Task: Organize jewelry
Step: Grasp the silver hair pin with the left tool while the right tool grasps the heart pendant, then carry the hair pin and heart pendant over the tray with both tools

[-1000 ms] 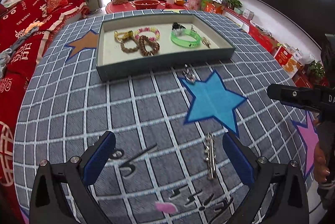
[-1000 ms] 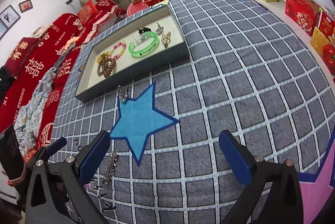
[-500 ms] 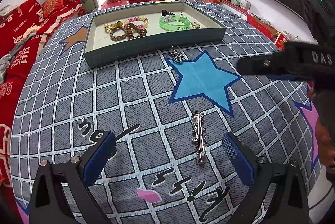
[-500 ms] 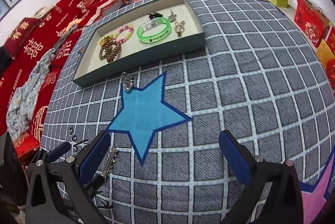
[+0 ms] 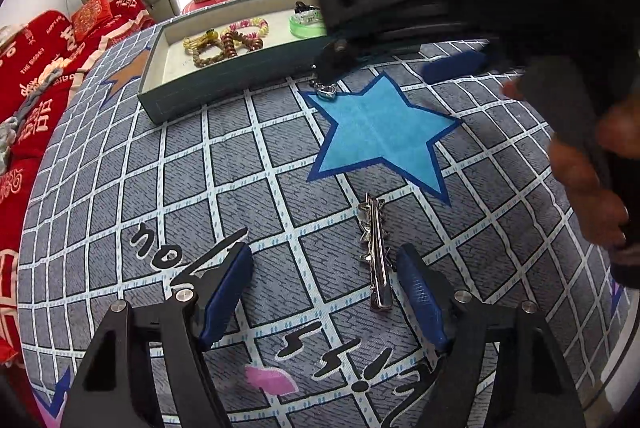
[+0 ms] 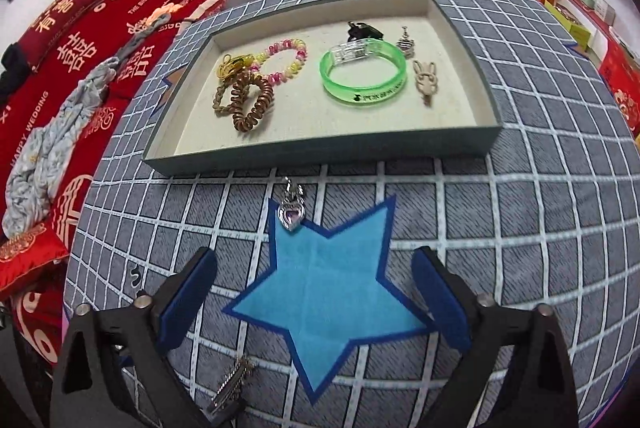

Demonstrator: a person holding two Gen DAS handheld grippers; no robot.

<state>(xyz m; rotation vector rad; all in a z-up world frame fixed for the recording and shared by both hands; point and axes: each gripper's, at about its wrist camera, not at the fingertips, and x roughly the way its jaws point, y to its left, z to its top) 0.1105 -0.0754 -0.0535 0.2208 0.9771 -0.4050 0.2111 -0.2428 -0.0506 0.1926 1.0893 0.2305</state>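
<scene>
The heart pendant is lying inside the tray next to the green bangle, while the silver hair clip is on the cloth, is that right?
Not quite: the heart pendant lies on the cloth, just outside the tray at the blue star's tip, as the right wrist view shows. The green bangle is in the tray, and the hair clip is on the cloth.

In the left wrist view, the right end of the tray [image 5: 224, 80] and most of the green bangle [image 5: 306, 26] are hidden behind the blurred right hand-held gripper [image 5: 384, 66]. The pendant [image 5: 326, 90] is partly covered by its fingertip. In the right wrist view, the hair clip [image 6: 232, 386] is partly hidden behind the gripper's frame.
</scene>
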